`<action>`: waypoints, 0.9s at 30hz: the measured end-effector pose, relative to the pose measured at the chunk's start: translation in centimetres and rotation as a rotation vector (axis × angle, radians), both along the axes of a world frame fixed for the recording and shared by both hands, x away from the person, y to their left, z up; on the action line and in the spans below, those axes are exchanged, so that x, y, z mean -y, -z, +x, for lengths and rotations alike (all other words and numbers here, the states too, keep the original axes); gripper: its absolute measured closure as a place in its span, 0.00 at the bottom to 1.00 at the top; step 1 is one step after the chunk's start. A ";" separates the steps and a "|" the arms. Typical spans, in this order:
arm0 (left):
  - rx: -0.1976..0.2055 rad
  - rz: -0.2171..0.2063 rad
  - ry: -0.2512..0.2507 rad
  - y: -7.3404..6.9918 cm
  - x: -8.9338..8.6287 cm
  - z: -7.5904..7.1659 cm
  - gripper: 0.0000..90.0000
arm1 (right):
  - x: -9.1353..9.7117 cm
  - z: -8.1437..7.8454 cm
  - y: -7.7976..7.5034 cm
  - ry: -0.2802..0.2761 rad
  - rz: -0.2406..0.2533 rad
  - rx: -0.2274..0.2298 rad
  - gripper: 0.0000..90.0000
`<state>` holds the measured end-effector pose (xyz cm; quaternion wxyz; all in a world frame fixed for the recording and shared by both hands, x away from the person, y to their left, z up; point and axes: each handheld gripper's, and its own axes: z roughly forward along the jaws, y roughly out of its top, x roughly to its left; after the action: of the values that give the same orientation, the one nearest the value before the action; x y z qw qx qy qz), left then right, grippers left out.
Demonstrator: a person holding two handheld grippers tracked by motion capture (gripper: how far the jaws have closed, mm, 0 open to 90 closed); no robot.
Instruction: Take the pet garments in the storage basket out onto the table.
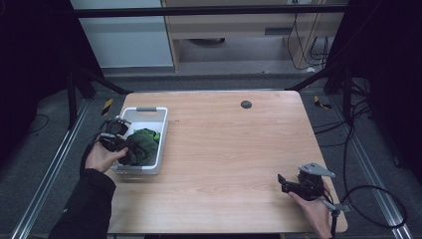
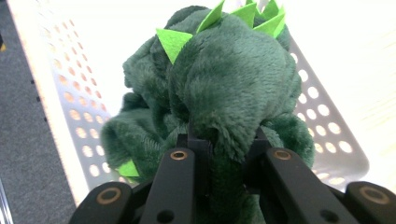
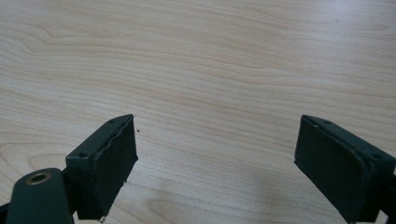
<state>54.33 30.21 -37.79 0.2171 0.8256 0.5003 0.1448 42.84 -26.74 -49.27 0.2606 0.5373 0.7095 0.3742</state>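
Note:
A dark green plush toy with bright green felt spikes lies in a white perforated basket at the table's left edge. My left gripper reaches into the basket from the left and is shut on the plush toy; the black jaws pinch a fold of its fur at the bottom of the left gripper view, just above the basket's floor. My right gripper rests near the table's front right corner, open, with bare wood between its pads.
The basket wall rises to the left of the toy, with grey floor beyond it. A small dark round cap sits in the table top at the back. Cables trail on the floor to the right.

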 end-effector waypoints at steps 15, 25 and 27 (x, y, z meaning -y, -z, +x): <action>0.065 -0.003 0.042 -5.0 -0.2 -1.6 0.88 | 0.0 0.0 -0.1 0.002 0.001 0.002 0.14; 0.086 0.003 0.104 -7.5 0.9 -2.9 0.88 | 0.0 0.0 -0.1 0.003 -0.001 0.005 0.14; 0.087 0.011 0.119 -8.0 1.3 -3.2 0.88 | 0.0 0.0 -0.1 0.004 0.000 0.004 0.14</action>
<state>51.16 28.90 -29.82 0.2423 0.8480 0.4397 0.1701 42.80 -26.74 -49.16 0.2629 0.5380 0.7077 0.3749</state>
